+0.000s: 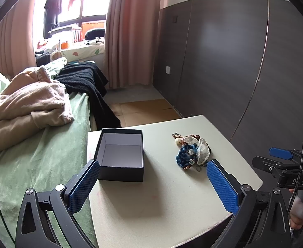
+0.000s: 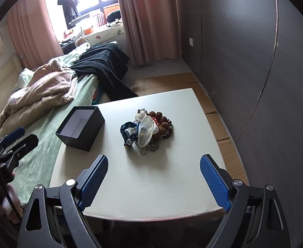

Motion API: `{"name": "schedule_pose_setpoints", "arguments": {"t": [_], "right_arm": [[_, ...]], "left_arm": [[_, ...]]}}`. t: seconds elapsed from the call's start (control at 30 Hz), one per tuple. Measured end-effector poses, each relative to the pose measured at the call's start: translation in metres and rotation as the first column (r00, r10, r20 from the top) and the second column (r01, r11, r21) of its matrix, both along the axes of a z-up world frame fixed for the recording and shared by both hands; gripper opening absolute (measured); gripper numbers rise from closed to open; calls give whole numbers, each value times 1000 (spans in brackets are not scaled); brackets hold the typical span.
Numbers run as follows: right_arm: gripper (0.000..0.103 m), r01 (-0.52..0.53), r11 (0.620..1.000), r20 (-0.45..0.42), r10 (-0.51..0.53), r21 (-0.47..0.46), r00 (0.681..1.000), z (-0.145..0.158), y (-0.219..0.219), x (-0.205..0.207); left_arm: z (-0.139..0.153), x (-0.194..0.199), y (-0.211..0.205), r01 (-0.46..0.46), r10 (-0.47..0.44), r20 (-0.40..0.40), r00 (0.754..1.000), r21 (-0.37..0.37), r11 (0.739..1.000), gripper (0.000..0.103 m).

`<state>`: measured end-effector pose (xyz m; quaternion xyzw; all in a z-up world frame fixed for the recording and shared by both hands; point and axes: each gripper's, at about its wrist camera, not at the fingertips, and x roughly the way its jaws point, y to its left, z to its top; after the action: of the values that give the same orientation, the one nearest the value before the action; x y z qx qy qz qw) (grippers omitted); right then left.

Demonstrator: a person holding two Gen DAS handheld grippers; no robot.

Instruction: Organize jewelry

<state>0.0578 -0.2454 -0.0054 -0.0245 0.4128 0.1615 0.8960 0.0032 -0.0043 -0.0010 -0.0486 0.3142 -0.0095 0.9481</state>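
Two grippers hover over the near edge of a pale bench (image 2: 172,103), both with blue-padded fingers spread wide and gripping nothing. Between the left gripper (image 1: 153,177) fingers lie an open black box (image 1: 121,155), white inside, at the bench's left side, and a jewelry pile (image 1: 191,149) to its right, well apart from it. From the right gripper (image 2: 154,175), the jewelry pile (image 2: 147,129) sits mid-bench: blue beaded pieces, dark red beads, translucent white pieces and small chains, tangled together. A green-covered bed (image 1: 37,155) lies left of the bench.
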Motion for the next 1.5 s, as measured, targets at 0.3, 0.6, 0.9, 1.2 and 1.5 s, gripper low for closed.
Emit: {"name": "schedule_pose_setpoints", "arguments": {"t": [0.3, 0.6, 0.9, 1.2, 1.5], "right_arm": [[91, 14, 1000, -4, -14, 3, 1000, 1, -3, 1], [91, 7, 1000, -25, -7, 15, 1000, 0, 0, 3], [91, 23, 999, -32, -21, 43, 999, 2, -4, 6], [91, 54, 992, -61, -47, 118, 997, 6, -19, 16], [91, 186, 963, -119, -165, 195, 979, 2, -56, 42]], "left_arm": [[2, -3, -4, 10, -10, 7, 1000, 0, 1000, 103], [0, 0, -8, 15, -15, 5, 1000, 4, 1000, 103], [3, 7, -11, 6, -6, 14, 1000, -31, 1000, 103], [4, 26, -14, -6, 8, 19, 1000, -98, 995, 103], [-10, 53, -29, 40, -41, -7, 999, -155, 987, 98]]}}
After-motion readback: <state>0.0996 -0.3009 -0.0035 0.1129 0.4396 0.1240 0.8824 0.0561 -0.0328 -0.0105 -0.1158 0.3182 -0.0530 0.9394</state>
